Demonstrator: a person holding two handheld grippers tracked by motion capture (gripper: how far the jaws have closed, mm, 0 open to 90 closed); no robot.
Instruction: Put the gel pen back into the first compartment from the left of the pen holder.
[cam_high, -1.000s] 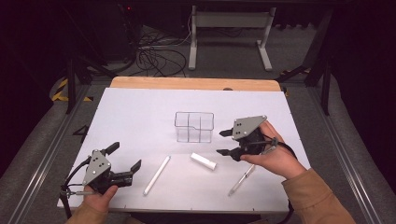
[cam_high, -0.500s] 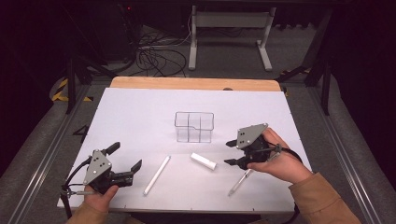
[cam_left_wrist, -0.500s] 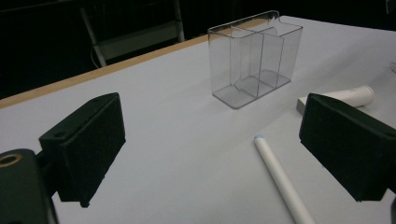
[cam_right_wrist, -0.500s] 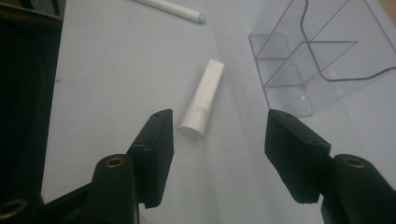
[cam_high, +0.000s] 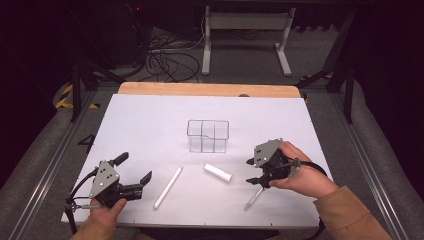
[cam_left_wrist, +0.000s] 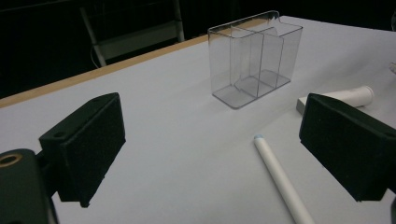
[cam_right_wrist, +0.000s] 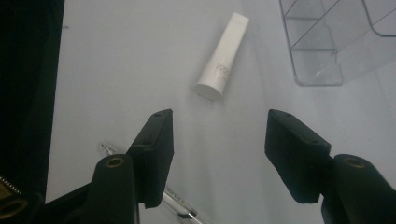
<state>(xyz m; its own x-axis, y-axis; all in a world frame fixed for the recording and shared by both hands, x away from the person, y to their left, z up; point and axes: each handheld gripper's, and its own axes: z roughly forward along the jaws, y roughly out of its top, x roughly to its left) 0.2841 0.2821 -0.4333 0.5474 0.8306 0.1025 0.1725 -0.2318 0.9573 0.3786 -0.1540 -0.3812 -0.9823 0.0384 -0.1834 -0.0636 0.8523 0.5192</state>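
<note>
My right gripper (cam_high: 256, 171) hung low over the white table (cam_high: 150, 125), jaws spread wide with nothing between them. A clear pen (cam_high: 253, 198) lay just beneath it; in the right gripper view the pen (cam_right_wrist: 180, 207) ran under one jaw. A small white tube (cam_high: 217, 173) lay just beside, and ahead of the jaws in the right gripper view (cam_right_wrist: 222, 58). My left gripper (cam_high: 134, 175) rested near the front edge, jaws wide and empty, a white pen (cam_high: 167, 187) just beside it. The clear divided organizer (cam_high: 208, 135) stood mid-table, well apart.

Clear glossy plastic organizer (cam_high: 208, 135) at frame centre; smooth matt white tube (cam_high: 217, 173) below it; matt white table (cam_high: 150, 125), wooden far edge.
</note>
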